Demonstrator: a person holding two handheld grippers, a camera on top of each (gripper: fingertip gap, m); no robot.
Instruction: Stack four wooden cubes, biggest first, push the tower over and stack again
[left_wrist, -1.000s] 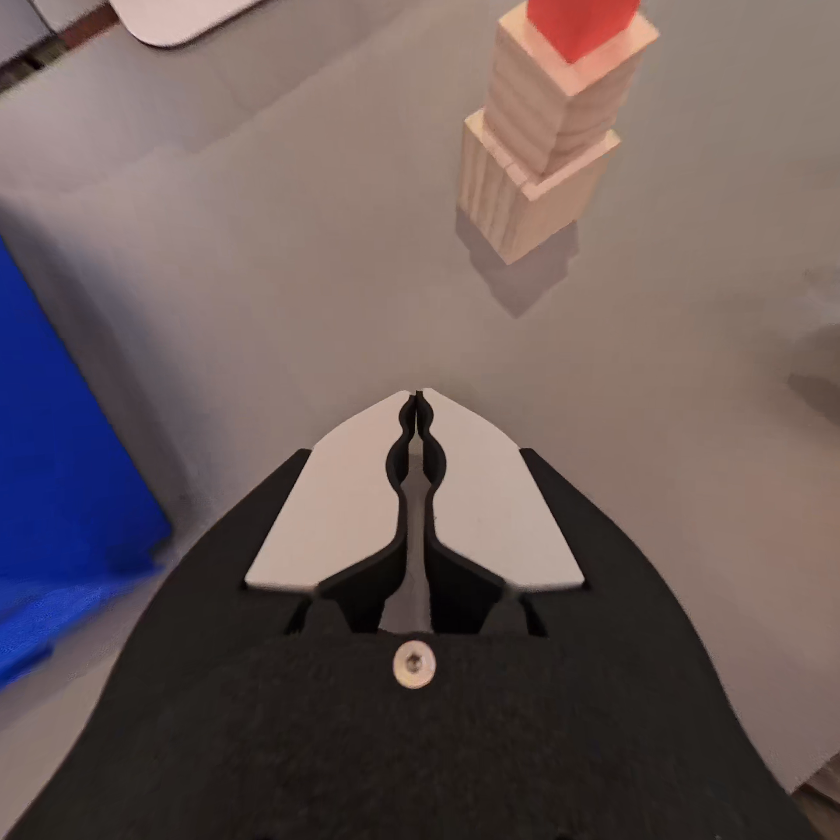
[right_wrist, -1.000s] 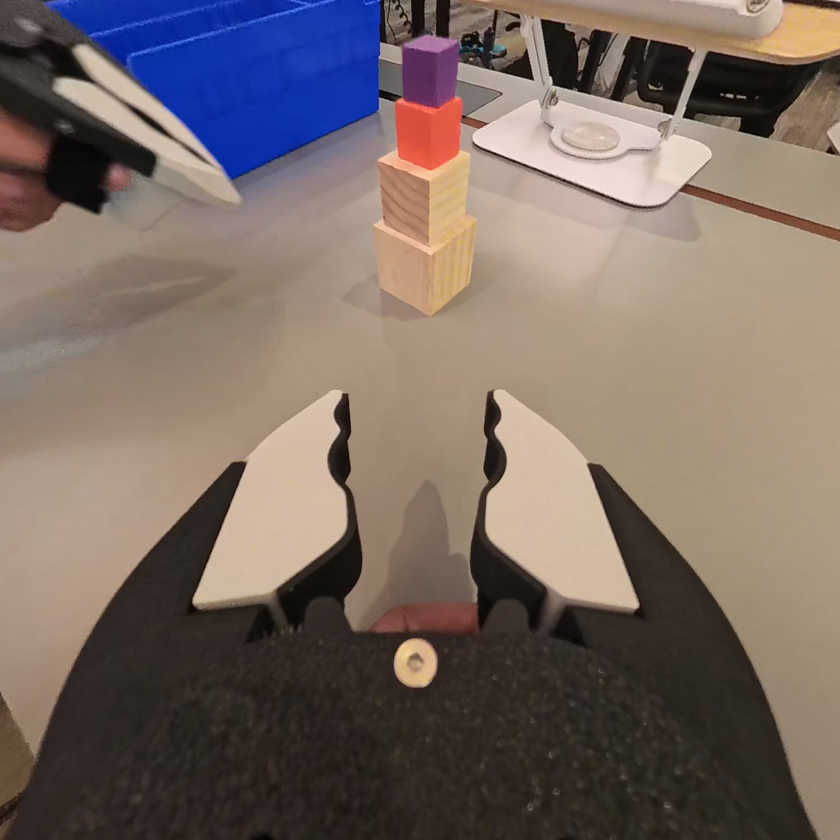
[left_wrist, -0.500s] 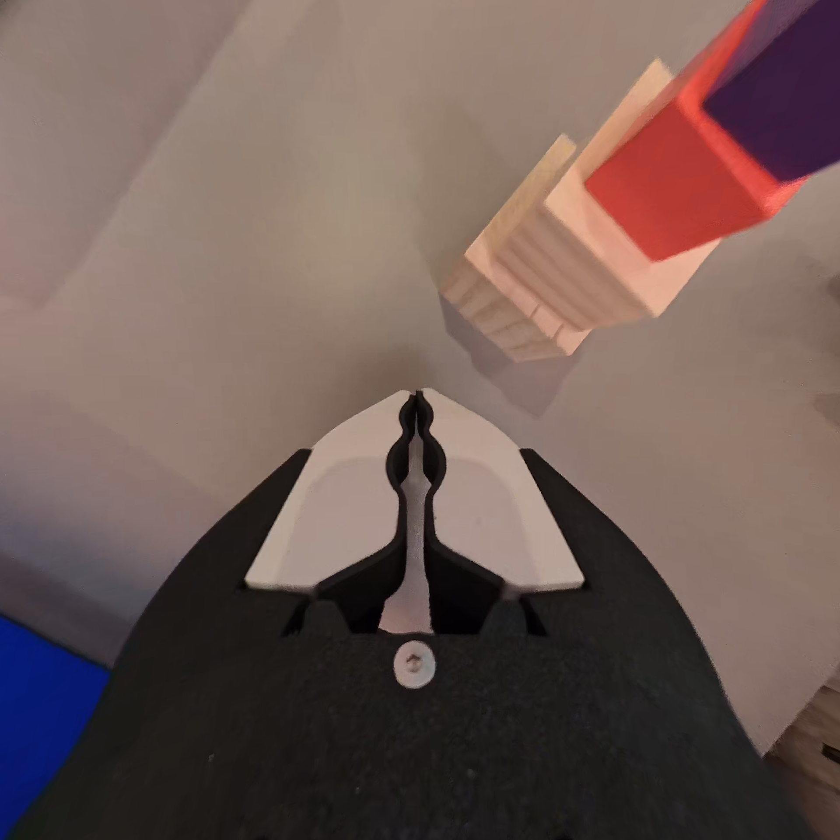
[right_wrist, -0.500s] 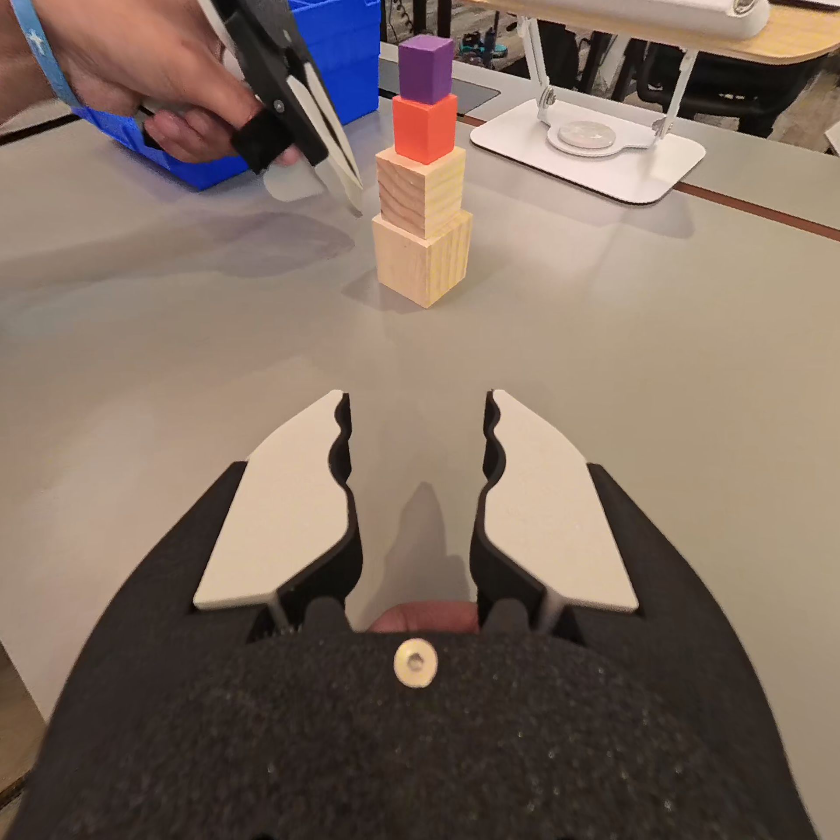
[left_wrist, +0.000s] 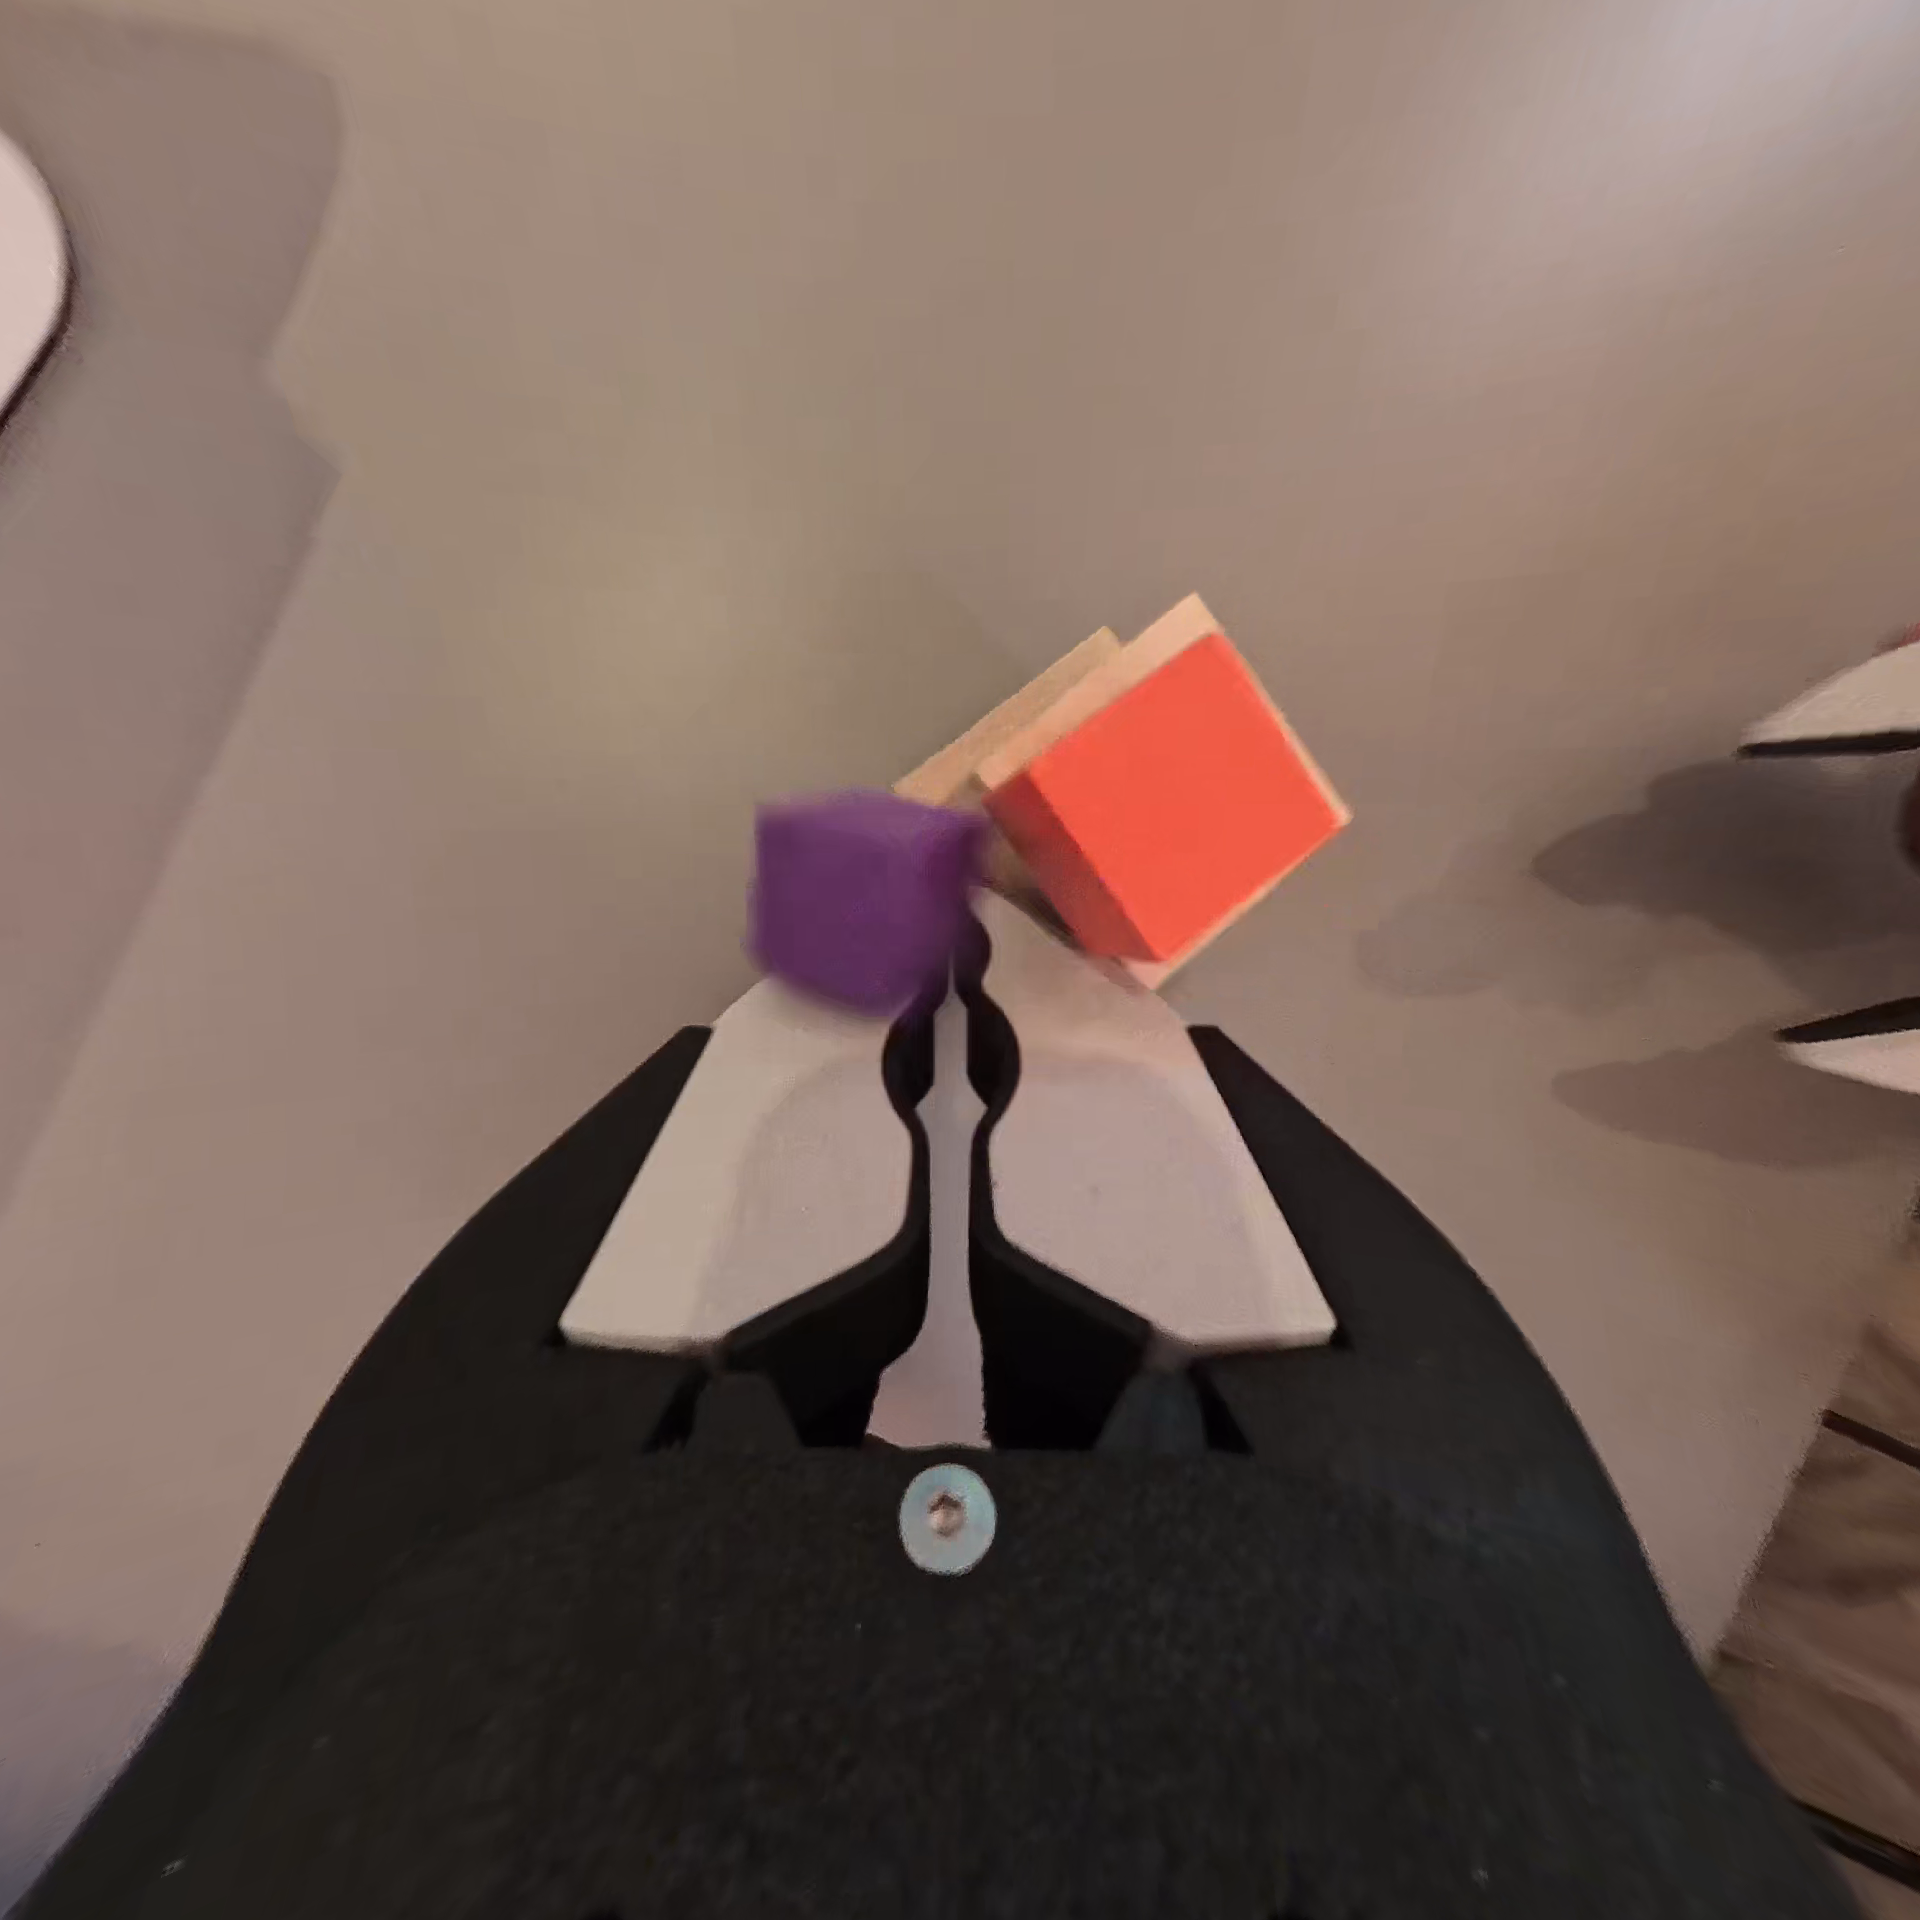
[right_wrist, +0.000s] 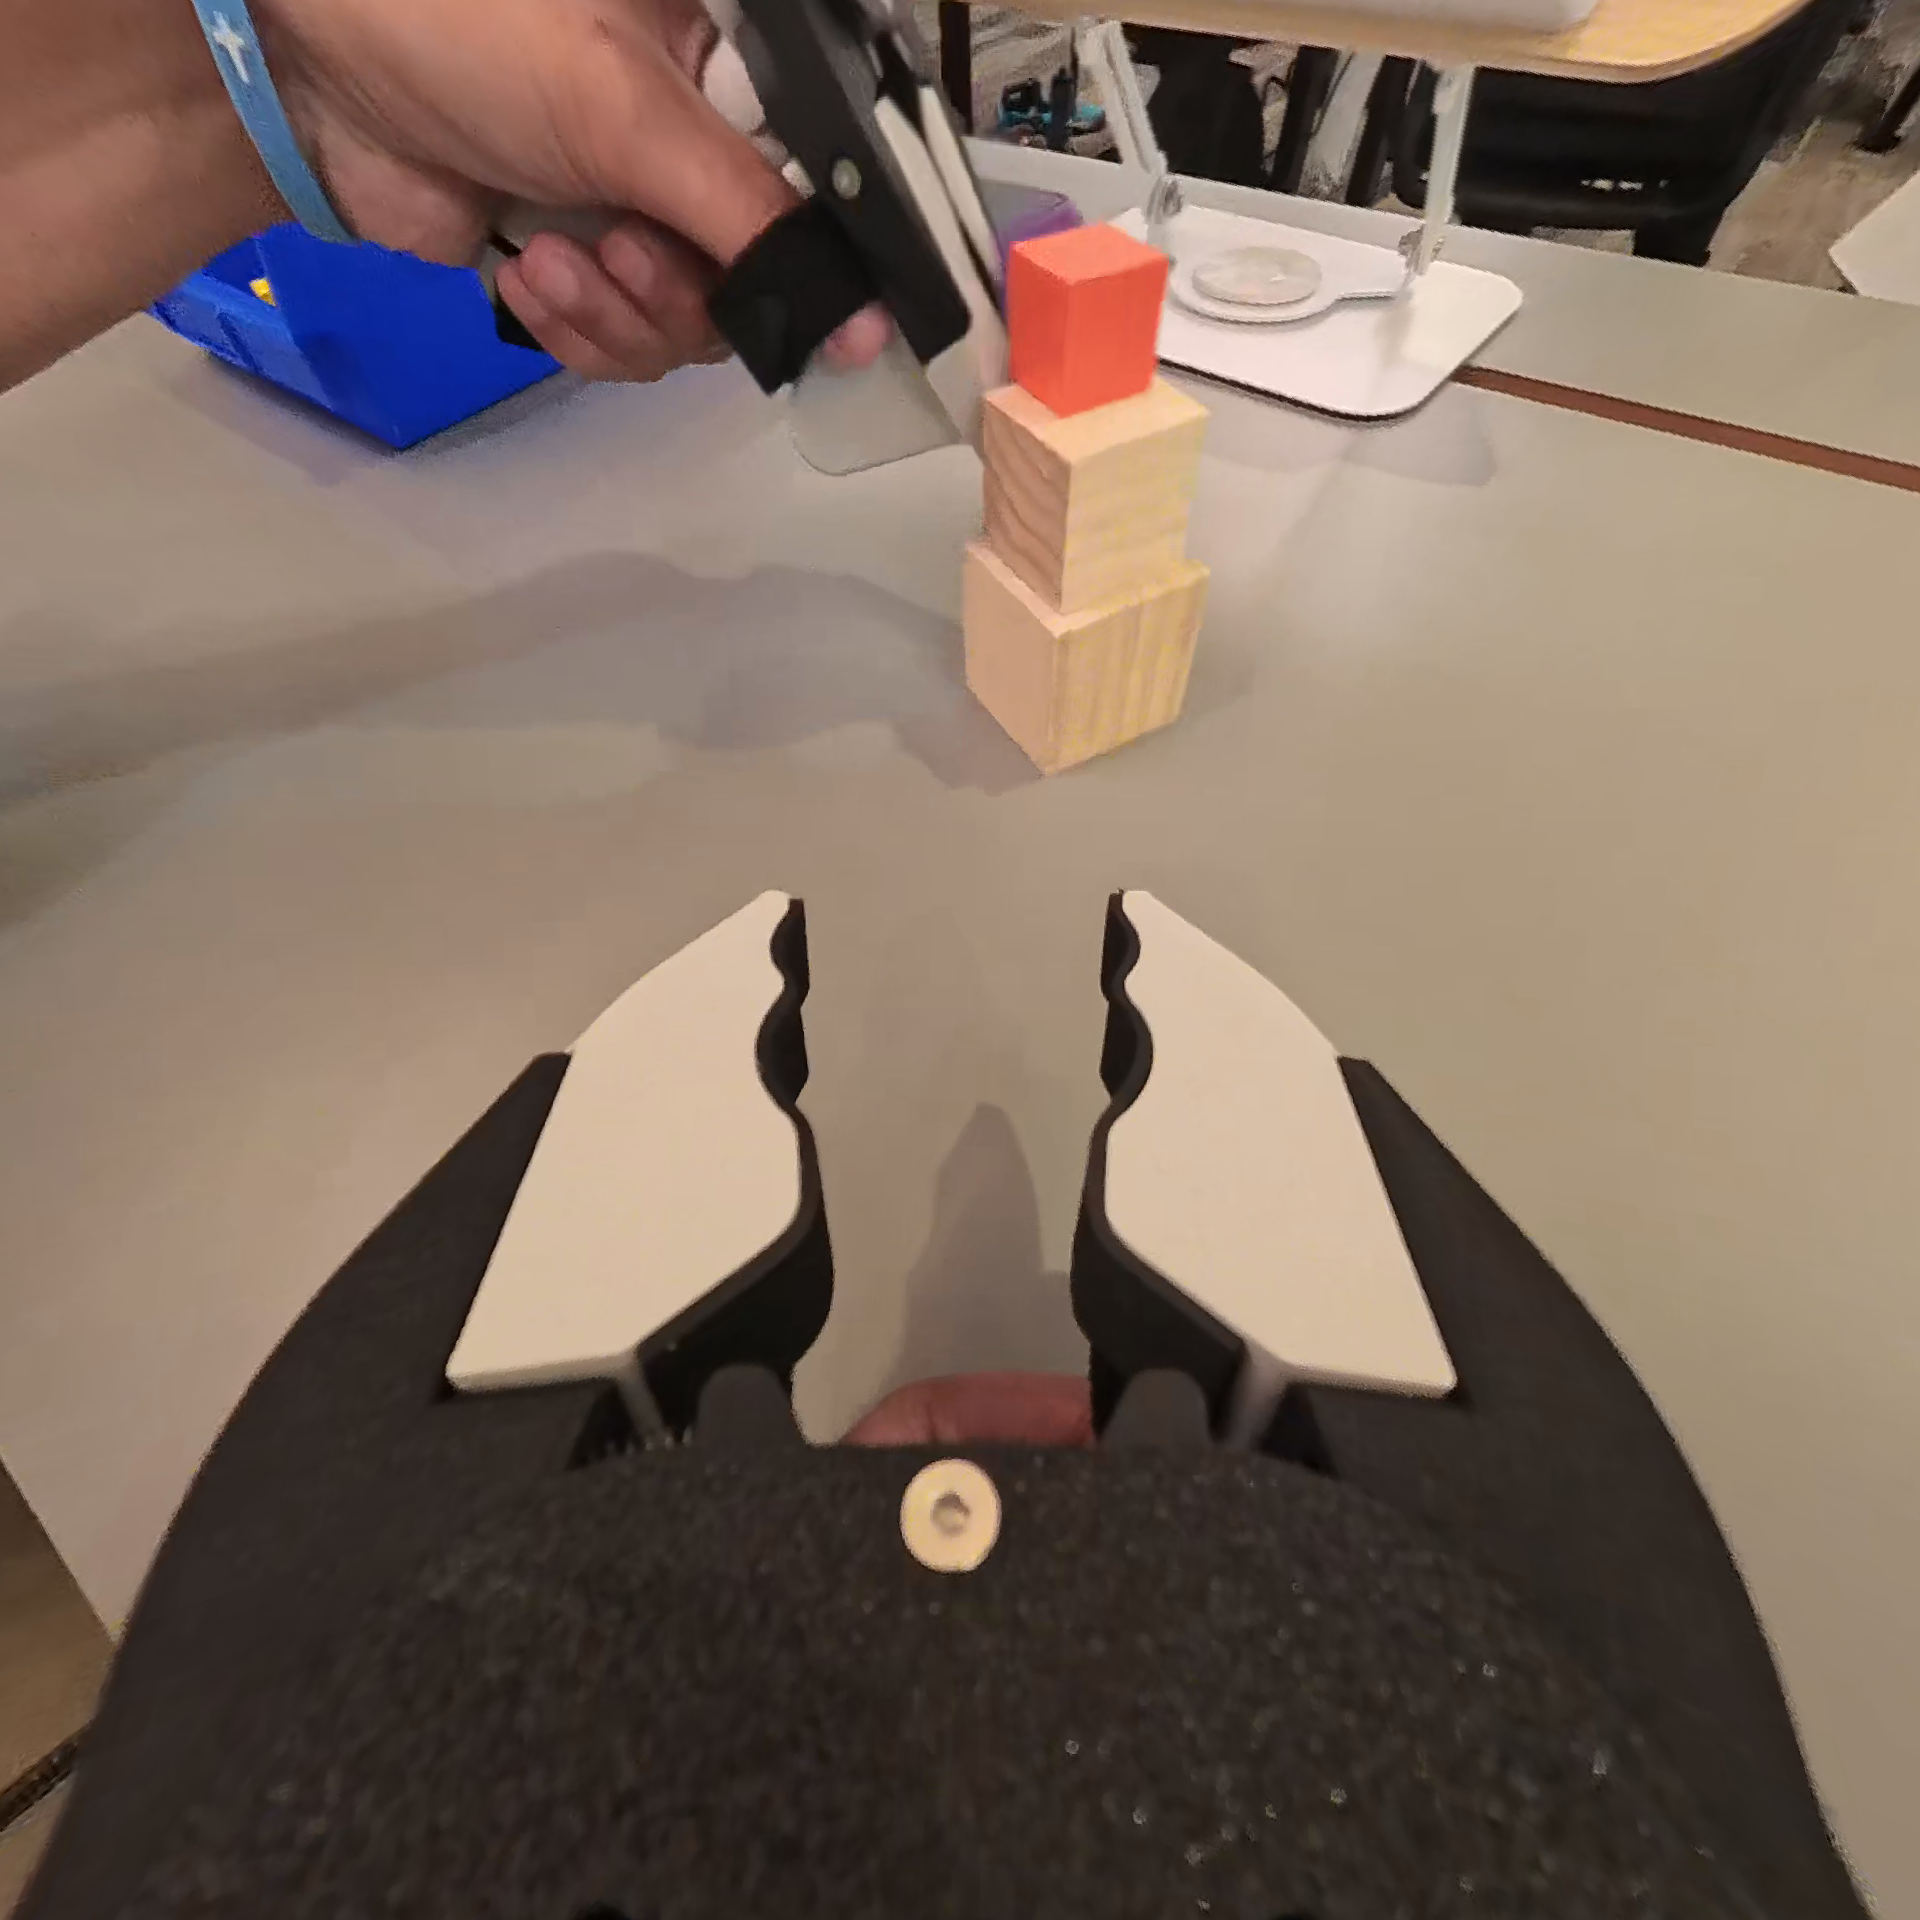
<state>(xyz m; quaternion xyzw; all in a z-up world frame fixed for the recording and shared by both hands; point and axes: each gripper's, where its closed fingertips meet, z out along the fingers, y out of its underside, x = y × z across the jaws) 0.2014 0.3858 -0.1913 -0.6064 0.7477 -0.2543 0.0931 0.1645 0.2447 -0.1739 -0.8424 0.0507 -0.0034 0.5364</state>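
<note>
In the right wrist view a tower stands on the grey table: a large wooden cube (right_wrist: 1081, 665), a smaller wooden cube (right_wrist: 1091, 488) and an orange cube (right_wrist: 1086, 317). A blurred purple cube (right_wrist: 1039, 213) is off the orange cube's top, behind my left gripper (right_wrist: 992, 332). In the left wrist view my left gripper (left_wrist: 954, 982) is shut and empty, looking down on the tower, tips against the blurred purple cube (left_wrist: 862, 904) beside the orange cube (left_wrist: 1164, 810). My right gripper (right_wrist: 954, 914) is open and empty, well in front of the tower.
A blue bin (right_wrist: 364, 343) stands at the back left. A white stand base (right_wrist: 1340, 312) sits behind the tower. A brown seam (right_wrist: 1662, 416) crosses the table at the right. My right gripper's fingers (left_wrist: 1849, 717) show at the left wrist view's right edge.
My left gripper has swung in from the left to the tower's top, still shut. The purple cube has been knocked off the orange cube. The right gripper has barely moved.
</note>
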